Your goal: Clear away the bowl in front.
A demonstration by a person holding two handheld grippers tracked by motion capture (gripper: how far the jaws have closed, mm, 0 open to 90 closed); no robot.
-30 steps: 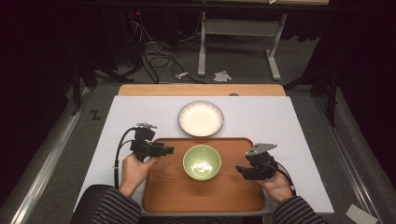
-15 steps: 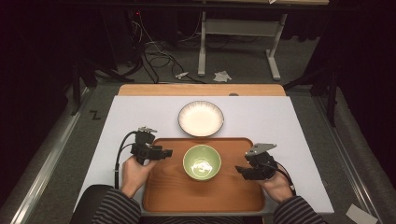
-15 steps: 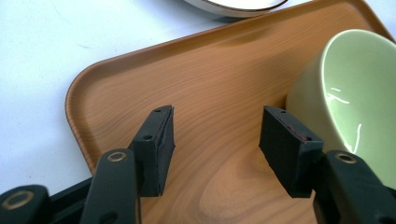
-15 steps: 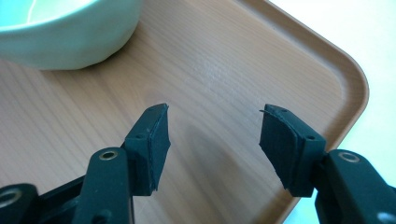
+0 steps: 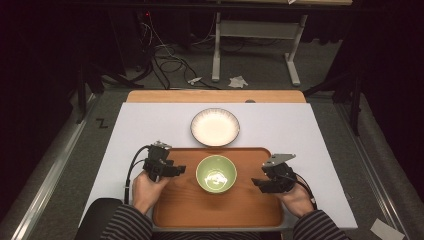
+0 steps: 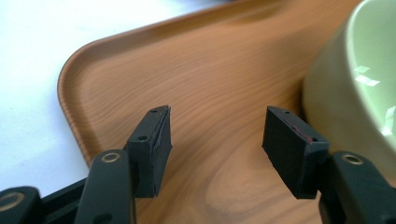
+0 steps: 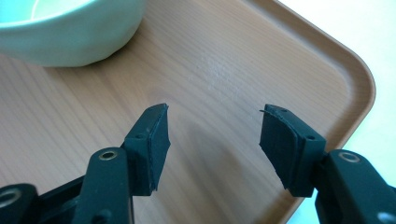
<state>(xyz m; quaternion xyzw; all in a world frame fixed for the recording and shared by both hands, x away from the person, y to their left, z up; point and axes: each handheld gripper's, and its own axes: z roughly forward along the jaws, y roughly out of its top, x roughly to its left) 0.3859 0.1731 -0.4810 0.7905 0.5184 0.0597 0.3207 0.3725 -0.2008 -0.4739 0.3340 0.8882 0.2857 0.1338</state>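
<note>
A light green bowl [image 5: 216,173] stands in the middle of a wooden tray [image 5: 220,212] near the table's front edge. My left gripper [image 5: 176,170] hovers over the tray's left part, open and empty, pointing toward the bowl [image 6: 359,79]. The tray's rounded corner [image 6: 74,88] lies just beyond its jaws. My right gripper [image 5: 257,183] is over the tray's right part, open and empty, with the bowl [image 7: 70,28] ahead to its left. A white plate [image 5: 215,126] sits on the white table cover behind the tray.
The white table cover [image 5: 135,130] spreads around the tray, with a wooden strip [image 5: 215,96] at the table's far edge. Beyond it stand a metal table frame [image 5: 255,45], cables and scraps of paper on the floor [image 5: 237,80]. Striped sleeves enter from below.
My left gripper has shifted slightly to the right, toward the bowl. The right gripper, bowl, plate and tray have stayed where they were.
</note>
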